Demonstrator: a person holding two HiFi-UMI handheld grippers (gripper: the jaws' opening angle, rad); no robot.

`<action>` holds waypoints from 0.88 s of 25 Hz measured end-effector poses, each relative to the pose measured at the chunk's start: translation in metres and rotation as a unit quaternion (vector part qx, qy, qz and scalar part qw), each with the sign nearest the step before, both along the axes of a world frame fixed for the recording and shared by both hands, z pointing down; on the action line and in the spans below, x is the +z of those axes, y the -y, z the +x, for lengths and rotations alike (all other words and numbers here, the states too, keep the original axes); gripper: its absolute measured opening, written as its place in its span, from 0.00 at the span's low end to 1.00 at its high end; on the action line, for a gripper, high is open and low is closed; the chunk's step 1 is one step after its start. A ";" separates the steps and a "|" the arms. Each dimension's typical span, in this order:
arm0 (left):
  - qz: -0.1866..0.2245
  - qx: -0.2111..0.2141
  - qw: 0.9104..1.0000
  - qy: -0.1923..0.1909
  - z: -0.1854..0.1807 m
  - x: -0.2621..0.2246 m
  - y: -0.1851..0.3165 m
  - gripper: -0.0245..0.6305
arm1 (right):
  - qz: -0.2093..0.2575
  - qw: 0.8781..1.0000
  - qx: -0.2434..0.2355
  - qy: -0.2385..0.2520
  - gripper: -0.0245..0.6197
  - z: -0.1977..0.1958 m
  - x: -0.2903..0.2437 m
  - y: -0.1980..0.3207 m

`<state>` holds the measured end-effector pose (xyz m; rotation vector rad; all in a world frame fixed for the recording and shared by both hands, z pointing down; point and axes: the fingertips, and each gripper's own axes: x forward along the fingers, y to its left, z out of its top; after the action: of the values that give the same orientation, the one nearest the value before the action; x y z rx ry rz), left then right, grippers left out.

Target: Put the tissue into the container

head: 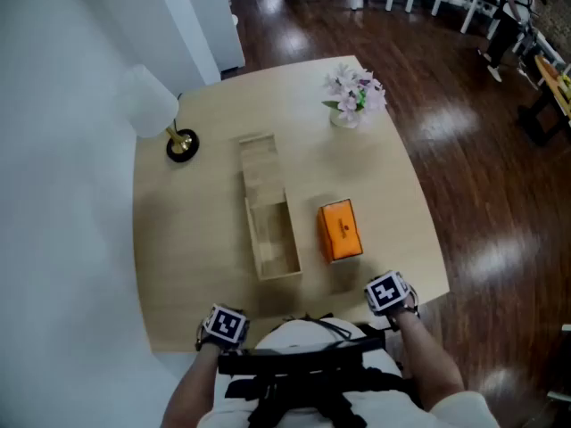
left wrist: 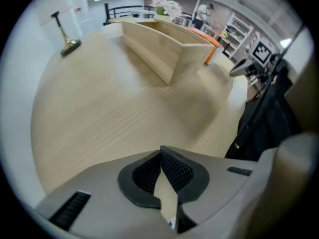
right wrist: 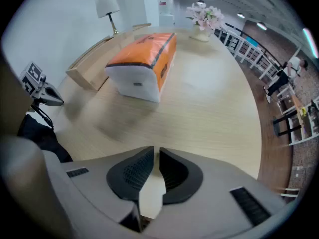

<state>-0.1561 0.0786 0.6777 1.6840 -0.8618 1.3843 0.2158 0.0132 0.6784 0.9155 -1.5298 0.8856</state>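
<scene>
An orange tissue pack (head: 340, 230) lies on the light wooden table, just right of an open, empty wooden container (head: 277, 275). The right gripper view has the tissue pack (right wrist: 142, 59) straight ahead, with the container (right wrist: 87, 68) to its left. The left gripper view looks along the container (left wrist: 159, 49) and shows only an orange edge of the pack (left wrist: 212, 41) behind it. My left gripper (head: 223, 325) (left wrist: 160, 151) is shut and empty at the table's near edge. My right gripper (head: 390, 292) (right wrist: 153, 151) hangs near the front right corner, shut to a thin slit, holding nothing.
A flat wooden lid (head: 259, 163) lies end to end with the container on its far side. A white lamp (head: 152, 105) stands at the table's left, a vase of flowers (head: 354, 96) at the far right corner. Dark wooden floor (head: 464, 194) surrounds the table.
</scene>
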 end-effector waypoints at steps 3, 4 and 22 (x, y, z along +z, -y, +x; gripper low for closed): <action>0.029 -0.076 0.995 -0.051 0.005 -0.010 0.008 0.04 | 0.040 0.999 0.025 0.023 0.11 0.003 -0.010 0.017; 0.041 -0.099 0.992 -0.064 0.006 -0.015 0.012 0.04 | 0.050 0.998 0.035 0.023 0.11 0.006 -0.013 0.022; 0.273 -0.222 0.908 -0.227 0.032 -0.148 0.108 0.04 | 0.204 0.964 0.107 0.136 0.41 -0.030 -0.099 0.136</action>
<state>-0.1240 -0.0291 0.5300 1.9390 -1.3219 0.4239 0.1858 -0.1224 0.5789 1.3177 -1.9211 0.8925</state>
